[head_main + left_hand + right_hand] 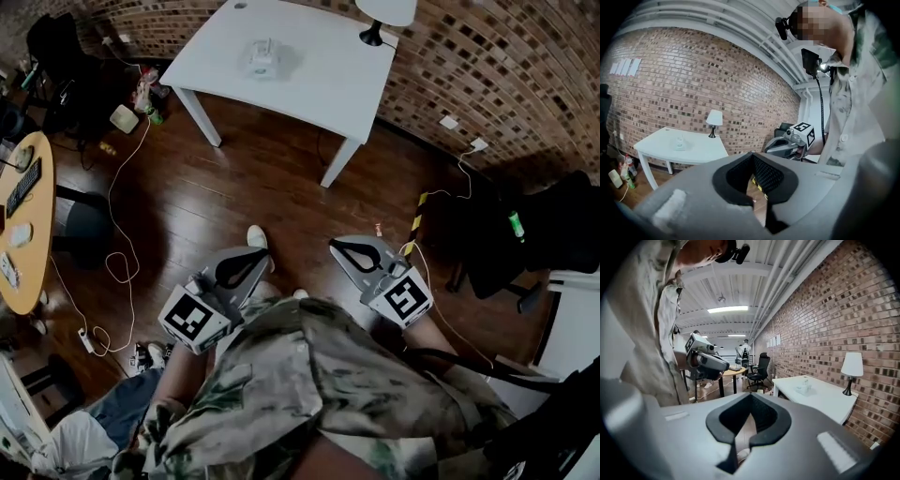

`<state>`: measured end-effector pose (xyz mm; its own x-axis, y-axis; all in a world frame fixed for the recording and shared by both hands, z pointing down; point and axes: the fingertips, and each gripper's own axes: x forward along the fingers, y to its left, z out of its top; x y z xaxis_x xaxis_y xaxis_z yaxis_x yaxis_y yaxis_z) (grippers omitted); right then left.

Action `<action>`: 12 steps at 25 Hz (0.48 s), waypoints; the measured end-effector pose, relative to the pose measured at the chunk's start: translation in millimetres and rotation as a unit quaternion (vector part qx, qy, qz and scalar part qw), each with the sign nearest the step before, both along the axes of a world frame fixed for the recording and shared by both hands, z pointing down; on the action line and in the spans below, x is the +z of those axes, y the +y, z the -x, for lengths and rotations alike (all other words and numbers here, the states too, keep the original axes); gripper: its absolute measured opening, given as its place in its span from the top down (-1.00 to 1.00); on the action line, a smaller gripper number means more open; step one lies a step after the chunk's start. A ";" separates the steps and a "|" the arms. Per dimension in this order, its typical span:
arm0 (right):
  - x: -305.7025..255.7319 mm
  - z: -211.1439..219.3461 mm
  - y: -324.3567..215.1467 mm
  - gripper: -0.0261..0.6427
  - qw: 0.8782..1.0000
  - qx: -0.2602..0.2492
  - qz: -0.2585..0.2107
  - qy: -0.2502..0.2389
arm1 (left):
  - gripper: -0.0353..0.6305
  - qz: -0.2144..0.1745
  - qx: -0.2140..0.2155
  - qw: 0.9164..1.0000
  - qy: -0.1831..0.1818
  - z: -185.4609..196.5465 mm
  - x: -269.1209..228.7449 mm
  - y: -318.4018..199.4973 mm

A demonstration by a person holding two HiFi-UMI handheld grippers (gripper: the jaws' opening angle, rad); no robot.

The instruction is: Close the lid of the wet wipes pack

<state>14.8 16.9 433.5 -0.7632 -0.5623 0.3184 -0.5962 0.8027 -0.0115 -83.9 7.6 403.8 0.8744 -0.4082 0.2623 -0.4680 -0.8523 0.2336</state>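
Observation:
The wet wipes pack (pixel 262 58) is a small pale object lying on the white table (pixel 319 75) far ahead of me; its lid cannot be made out at this distance. It also shows in the left gripper view (pixel 679 142) and the right gripper view (pixel 805 388). My left gripper (pixel 263 252) and right gripper (pixel 335 246) hang close to my body over the wooden floor, well short of the table. Both are shut with their tips touching and nothing between them. Each gripper also sees the other: right gripper (pixel 787 143), left gripper (pixel 708 359).
A white lamp (pixel 384 14) stands at the table's far right corner against the brick wall (pixel 487 66). A round wooden table (pixel 28 225) with a keyboard is at the left. Cables (pixel 117 262) trail over the floor. Black office chairs (pixel 553 234) stand at the right.

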 end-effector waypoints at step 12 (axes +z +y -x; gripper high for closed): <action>-9.4 42.6 -193.7 0.90 0.999 0.031 -0.013 0.024 | 0.89 -0.025 0.049 0.998 -0.002 47.2 -13.1 -184.8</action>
<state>-27.8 -176.7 424.0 -0.7110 -0.6161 0.3390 -0.6440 0.7641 0.0379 -131.1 -177.3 390.8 0.9098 -0.3334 0.2472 -0.3826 -0.9045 0.1882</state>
